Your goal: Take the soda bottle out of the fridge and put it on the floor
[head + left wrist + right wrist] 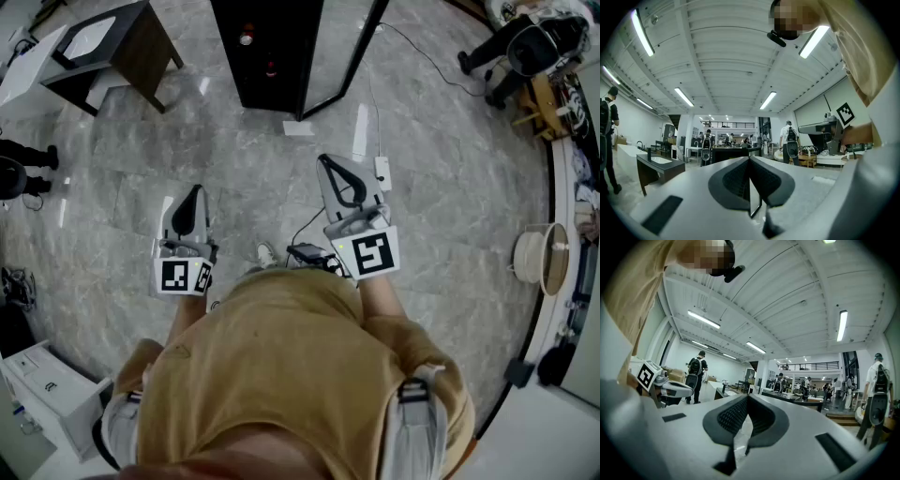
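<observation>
In the head view the black fridge (272, 52) stands at the top middle on the marble floor (234, 159), and its glass door (342, 56) is swung open. Small red and pale spots show inside it; I cannot make out a soda bottle. My left gripper (193, 199) is held level in front of the person, jaws together, nothing in them. My right gripper (328, 167) is a little further forward, also shut and empty. In the left gripper view the left gripper's (749, 160) jaws meet at the tip. The right gripper view shows the right gripper (747, 398) shut the same way.
A dark table with a white top (103, 47) stands at the upper left. A white box (52, 380) sits at the lower left. A cable with a white adapter (382, 171) lies on the floor by the right gripper. A round fan-like thing (544, 258) is at the right.
</observation>
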`<state>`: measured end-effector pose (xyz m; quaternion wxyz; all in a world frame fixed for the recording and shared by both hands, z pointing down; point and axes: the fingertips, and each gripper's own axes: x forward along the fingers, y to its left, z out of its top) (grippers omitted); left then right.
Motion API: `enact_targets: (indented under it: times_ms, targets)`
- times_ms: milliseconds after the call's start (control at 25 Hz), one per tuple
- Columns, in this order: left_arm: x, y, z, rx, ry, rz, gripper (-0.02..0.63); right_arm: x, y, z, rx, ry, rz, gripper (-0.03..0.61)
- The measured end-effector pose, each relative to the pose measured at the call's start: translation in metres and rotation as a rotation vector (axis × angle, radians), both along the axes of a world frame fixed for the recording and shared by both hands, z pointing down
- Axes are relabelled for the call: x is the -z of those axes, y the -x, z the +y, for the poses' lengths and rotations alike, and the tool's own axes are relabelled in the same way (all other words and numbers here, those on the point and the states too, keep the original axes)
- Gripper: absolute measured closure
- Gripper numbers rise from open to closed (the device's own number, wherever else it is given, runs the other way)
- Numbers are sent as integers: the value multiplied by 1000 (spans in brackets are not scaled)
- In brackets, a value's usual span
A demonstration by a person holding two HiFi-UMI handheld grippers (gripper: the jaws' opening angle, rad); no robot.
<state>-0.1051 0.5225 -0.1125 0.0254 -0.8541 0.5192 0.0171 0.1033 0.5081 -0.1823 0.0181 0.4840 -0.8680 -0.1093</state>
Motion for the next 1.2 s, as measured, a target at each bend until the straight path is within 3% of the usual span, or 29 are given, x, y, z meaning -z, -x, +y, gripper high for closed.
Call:
enact_targets:
  times_ms: [280,640,880,1200]
  targets:
    - [-10,14,-10,33,28,1,612,-5,2,-12,-5,15,1,578]
    - [-5,42,-34,9,7,-20,612,-7,24,-28,-27,33,-45,577]
    - [-35,57,-46,-78,44,-25,612,-8,48,-35,-87,16,16,578]
    - [-24,52,-67,-140,11,-7,612,-5,40,-33,-159,16,4,578]
